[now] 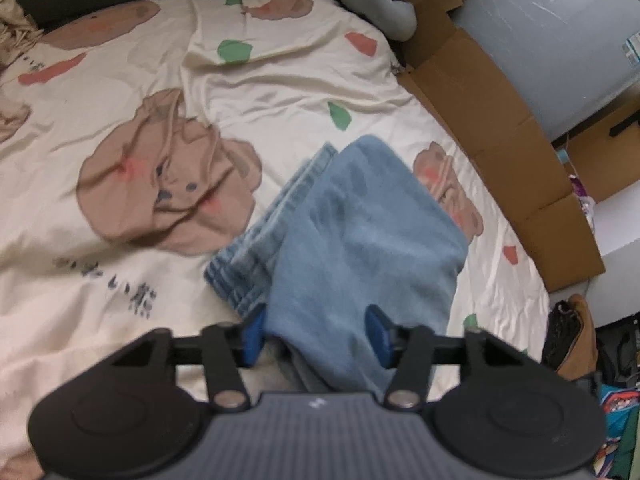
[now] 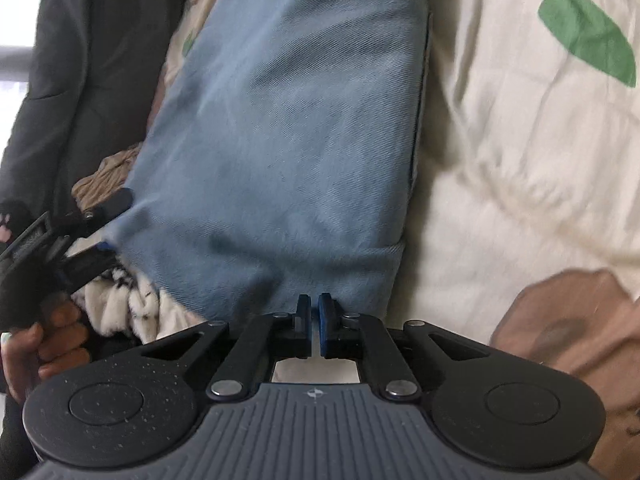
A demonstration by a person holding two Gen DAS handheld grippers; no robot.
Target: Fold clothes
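Folding's mostly done: your left gripper (image 1: 316, 334) straddles the jeans (image 1: 352, 232) lower centre, jaws half-open, unpinched; right gripper (image 2: 314, 312) closed at the hem, grip unclear.

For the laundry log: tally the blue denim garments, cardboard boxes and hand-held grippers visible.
Folded blue denim garment: 1
Brown cardboard boxes: 2
Black hand-held grippers, left hand-held gripper and right hand-held gripper: 2
Total: 5
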